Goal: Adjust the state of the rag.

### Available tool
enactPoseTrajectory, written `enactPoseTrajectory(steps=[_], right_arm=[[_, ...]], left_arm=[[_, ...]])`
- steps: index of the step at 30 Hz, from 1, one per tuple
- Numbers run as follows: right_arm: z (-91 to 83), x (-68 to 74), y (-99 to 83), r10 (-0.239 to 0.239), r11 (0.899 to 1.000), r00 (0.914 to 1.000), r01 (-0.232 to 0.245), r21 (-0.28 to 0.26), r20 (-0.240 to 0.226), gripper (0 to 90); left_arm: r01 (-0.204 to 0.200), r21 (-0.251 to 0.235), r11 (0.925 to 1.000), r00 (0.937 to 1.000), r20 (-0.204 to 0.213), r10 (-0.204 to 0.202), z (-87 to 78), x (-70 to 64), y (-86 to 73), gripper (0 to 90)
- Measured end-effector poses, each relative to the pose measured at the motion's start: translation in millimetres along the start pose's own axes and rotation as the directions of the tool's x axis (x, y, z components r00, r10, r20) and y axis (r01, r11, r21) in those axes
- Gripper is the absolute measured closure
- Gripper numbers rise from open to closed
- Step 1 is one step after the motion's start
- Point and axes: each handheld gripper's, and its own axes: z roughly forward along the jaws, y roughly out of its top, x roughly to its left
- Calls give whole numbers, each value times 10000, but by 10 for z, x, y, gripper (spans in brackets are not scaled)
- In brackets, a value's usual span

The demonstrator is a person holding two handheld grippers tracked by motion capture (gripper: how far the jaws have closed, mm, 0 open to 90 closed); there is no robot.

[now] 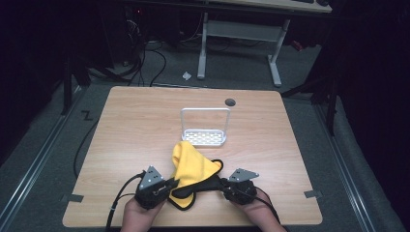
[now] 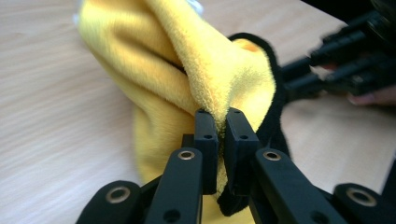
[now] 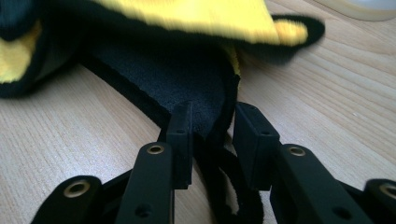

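Two tools are working a yellow cloth (image 1: 190,169) on our wooden surface (image 1: 130,130) in a dim room: left tool (image 2: 221,122) pinching it tight, right tool (image 3: 212,122) spreading around its black edge.

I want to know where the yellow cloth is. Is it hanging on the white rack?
No, the yellow cloth lies on the table in front of the white rack, pinched by the left tongs.
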Motion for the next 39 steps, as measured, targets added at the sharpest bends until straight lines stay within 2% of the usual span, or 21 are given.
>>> enactPoseTrajectory(steps=[3,7,11,14,19,22,24,25,27,30,32,35,36,39], right_arm=[[2,-2,1,-23,10000,10000,23,-4,-22,699],[3,-3,3,-38,10000,10000,38,0,-41,705],[5,-6,5,-35,10000,10000,35,-1,-53,709],[8,-12,5,-12,10000,10000,12,-9,-93,709],[6,-20,7,54,10000,9999,-53,30,-97,709],[8,-25,5,51,10000,9999,-51,-5,-102,709],[8,-26,5,63,10000,9999,-63,-11,-108,709],[8,-27,5,59,10000,9999,-59,-8,-107,709],[7,-28,4,63,10000,9999,-63,-12,-88,709],[7,-32,4,90,10000,9999,-90,-9,-87,709],[7,-38,4,64,10000,9999,-65,-6,-89,711],[4,-28,9,49,10000,9998,-47,58,-180,804],[3,-18,13,-118,9999,9998,119,74,-129,841],[-2,17,32,-507,9985,9985,503,210,183,855]], left_arm=[[324,-244,9992,9990,-298,-331,-84,141,8,847],[754,-497,9959,9947,-667,-787,-186,330,2,846],[1088,-624,9921,9880,-1033,-1148,-269,509,-25,845],[1413,-673,9877,9803,-1297,-1491,-317,653,-61,843],[1960,-608,9787,9607,-1881,-2041,-373,906,-155,843],[2175,-391,9753,9423,-2521,-2203,-377,1056,-231,840],[2619,-390,9643,9294,-2589,-2629,-383,1156,-287,839],[2735,-363,9612,9243,-2665,-2731,-387,1192,-304,838],[2787,-328,9598,9173,-2869,-2761,-397,1235,-322,836],[2806,-268,9594,9135,-2992,-2755,-398,1261,-335,833],[2798,-206,9598,9140,-3003,-2729,-392,1266,-340,832],[2816,-210,9593,9153,-2941,-2751,-389,1263,-338,831],[2813,-221,9594,9166,-2898,-2755,-386,1259,-337,830],[2768,-162,9608,9197,-2852,-2697,-378,1245,-333,830]])
